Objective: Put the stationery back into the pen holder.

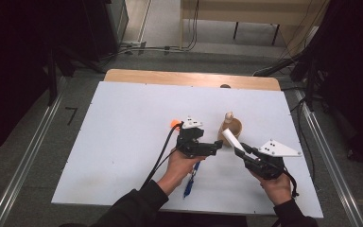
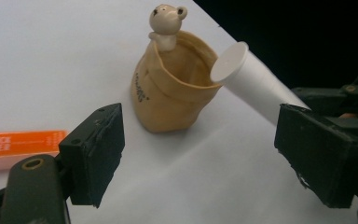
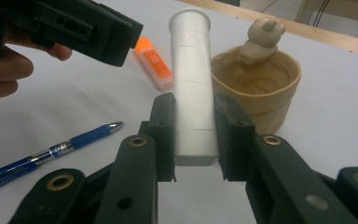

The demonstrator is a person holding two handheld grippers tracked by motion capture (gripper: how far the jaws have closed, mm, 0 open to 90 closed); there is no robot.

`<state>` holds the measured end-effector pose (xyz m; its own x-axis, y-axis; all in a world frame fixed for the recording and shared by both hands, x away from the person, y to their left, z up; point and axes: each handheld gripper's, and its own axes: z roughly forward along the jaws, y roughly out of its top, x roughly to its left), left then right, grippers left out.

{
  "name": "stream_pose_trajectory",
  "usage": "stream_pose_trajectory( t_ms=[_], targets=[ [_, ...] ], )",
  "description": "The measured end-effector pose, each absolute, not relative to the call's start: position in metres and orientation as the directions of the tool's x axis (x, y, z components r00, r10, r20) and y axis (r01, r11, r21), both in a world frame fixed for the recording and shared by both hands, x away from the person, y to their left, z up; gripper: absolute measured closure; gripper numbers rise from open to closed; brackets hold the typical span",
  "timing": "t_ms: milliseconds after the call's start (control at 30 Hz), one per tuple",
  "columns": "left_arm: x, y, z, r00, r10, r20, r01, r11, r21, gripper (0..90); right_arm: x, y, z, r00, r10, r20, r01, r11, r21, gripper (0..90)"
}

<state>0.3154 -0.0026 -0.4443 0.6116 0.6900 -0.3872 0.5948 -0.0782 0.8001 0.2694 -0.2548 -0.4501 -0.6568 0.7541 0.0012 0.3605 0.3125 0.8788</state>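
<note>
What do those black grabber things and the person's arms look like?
Each hand-held gripper, left and right, is black plastic with two blocky jaws, brass-coloured rivets and a grey three-cornered plate on top. A black cable trails from the left one. The person wears dark sleeves.

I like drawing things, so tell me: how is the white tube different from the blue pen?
The white tube is fat and plain white; the blue pen is thin and blue with a silver tip. The right gripper holds the white tube up off the table, its end by the rim of the tan bear pot; the blue pen lies flat on the white table, untouched. Both are long and straight.
</note>
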Motion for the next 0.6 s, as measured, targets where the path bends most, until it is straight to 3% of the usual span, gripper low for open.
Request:
stream_pose_trajectory(
  t_ms=[600],
  targets=[
    [0.328,-0.016,-0.446,0.603,0.604,-0.521,0.666,-0.021,0.746,30.0,0.269,-0.243,-0.451,-0.684,0.73,-0.013,0.338,0.332,0.881,68.9]
  ],
)
